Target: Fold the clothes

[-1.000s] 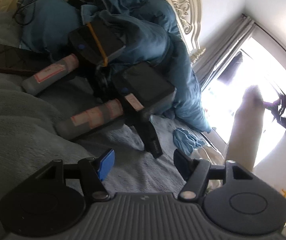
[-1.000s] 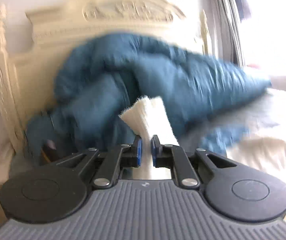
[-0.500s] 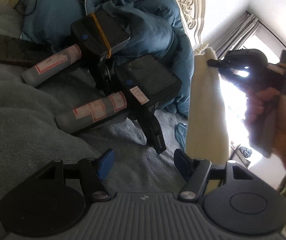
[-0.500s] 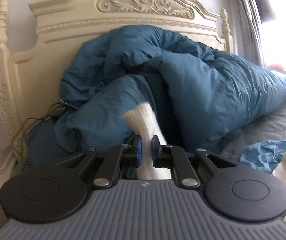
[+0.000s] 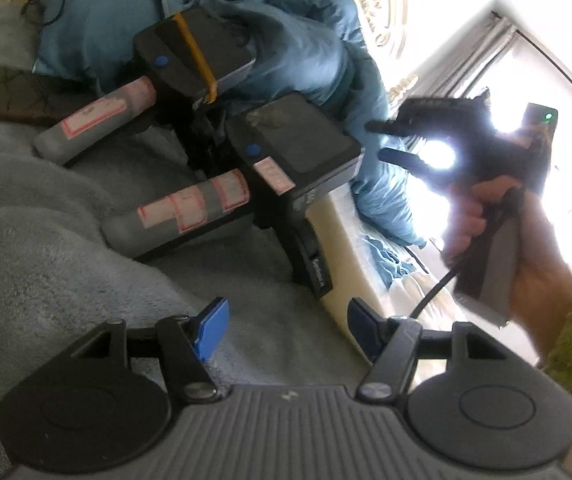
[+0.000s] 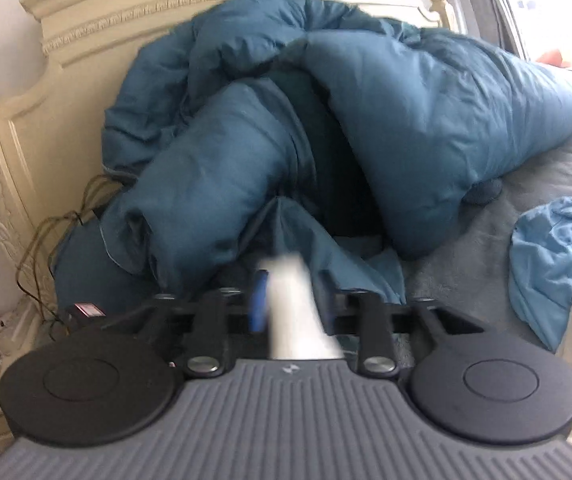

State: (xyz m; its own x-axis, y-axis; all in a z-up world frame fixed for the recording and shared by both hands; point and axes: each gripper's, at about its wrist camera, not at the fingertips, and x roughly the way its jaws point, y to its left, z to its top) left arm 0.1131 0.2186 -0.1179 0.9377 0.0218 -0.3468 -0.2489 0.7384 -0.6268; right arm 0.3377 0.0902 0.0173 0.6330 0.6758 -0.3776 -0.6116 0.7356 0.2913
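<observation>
Red-bordered labels on the spare grippers' grey handles are too blurred to read; white print on a black strap is illegible too.

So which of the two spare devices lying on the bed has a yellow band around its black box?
The farther device, up against the blue duvet; the nearer device has no band, only a white label.

Black left gripper (blue pads), ribbed grey housing.
</observation>
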